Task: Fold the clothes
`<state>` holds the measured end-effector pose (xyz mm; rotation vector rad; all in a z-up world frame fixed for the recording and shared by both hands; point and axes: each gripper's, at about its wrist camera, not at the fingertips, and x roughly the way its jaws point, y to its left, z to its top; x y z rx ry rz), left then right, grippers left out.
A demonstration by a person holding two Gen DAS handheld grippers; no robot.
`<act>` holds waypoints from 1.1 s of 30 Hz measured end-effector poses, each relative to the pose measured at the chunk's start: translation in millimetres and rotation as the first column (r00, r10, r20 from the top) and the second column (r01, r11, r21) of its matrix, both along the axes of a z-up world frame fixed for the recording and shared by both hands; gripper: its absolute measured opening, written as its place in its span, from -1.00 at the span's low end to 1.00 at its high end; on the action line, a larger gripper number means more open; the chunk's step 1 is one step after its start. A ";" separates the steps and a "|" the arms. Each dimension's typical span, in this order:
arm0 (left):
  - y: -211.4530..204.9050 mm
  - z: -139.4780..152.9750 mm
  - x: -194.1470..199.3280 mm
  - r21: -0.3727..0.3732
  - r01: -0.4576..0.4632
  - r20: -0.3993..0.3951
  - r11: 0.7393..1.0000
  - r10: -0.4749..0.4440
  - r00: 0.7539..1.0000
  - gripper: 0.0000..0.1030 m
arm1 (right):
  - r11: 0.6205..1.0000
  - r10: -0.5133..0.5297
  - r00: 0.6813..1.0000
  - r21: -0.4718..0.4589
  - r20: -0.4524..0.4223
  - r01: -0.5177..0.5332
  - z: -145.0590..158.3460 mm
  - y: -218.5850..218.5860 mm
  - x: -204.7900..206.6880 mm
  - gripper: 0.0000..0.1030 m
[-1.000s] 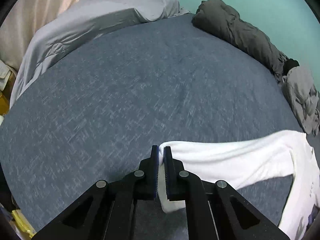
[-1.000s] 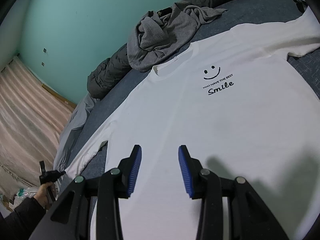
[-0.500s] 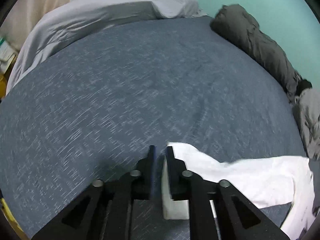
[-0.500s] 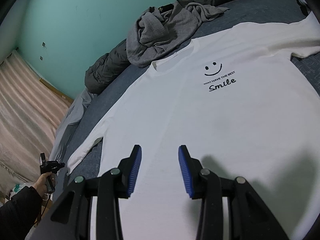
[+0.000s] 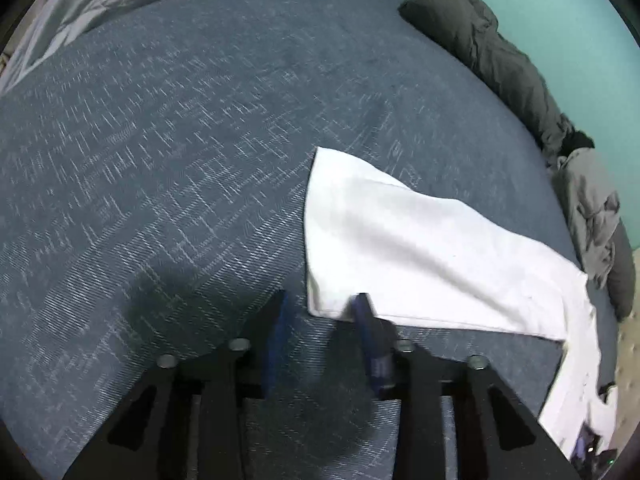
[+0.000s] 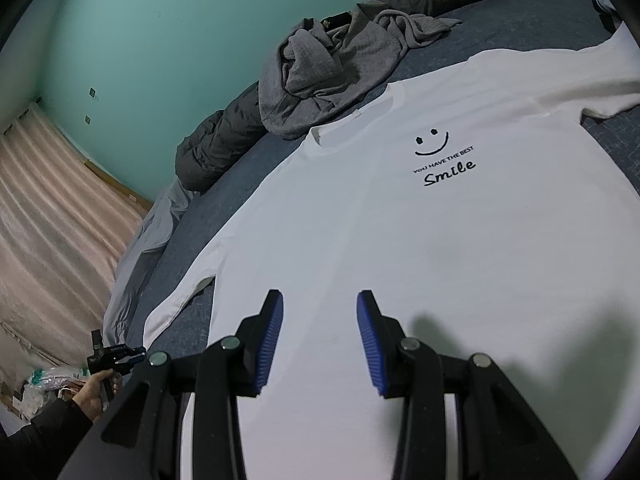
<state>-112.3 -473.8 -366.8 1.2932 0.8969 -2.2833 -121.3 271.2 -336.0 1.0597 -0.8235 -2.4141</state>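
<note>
bed (image 5: pixel 168 128): blue-grey cover | on it: white T-shirt (image 6: pixel 400 240), grey garment (image 6: pixel 320 76), dark bundle (image 5: pixel 492 48)

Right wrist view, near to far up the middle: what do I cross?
Right gripper → white T-shirt → smile print → collar → grey hoodie → teal wall.

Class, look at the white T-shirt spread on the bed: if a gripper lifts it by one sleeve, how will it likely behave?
The white T-shirt would probably drape limply, since its sleeve lies flat and soft on the bedcover. It looks thin, so likely light. Being wide, it may drag and bunch rather than lift whole.
</note>
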 end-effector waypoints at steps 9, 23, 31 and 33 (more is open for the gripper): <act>-13.3 45.8 8.4 0.005 0.008 0.014 1.000 -0.008 1.000 -0.91 | 1.000 -0.014 1.000 -0.020 -0.004 0.014 2.7 5.5 1.1 -0.25; 12.1 24.1 25.0 0.001 -0.025 0.046 1.000 0.025 0.999 -0.71 | 1.000 -0.013 1.000 -0.023 -0.005 0.012 3.5 7.9 1.7 -0.25; 0.9 34.3 -5.5 -0.086 -0.045 0.015 0.995 0.046 0.999 -0.31 | 1.000 -0.002 1.000 0.001 -0.003 0.002 1.7 4.2 0.9 -0.25; -0.6 27.0 -20.1 -0.086 -0.038 0.015 0.996 0.040 0.999 -0.30 | 1.000 -0.002 1.000 0.012 -0.002 0.002 0.7 4.0 0.7 -0.25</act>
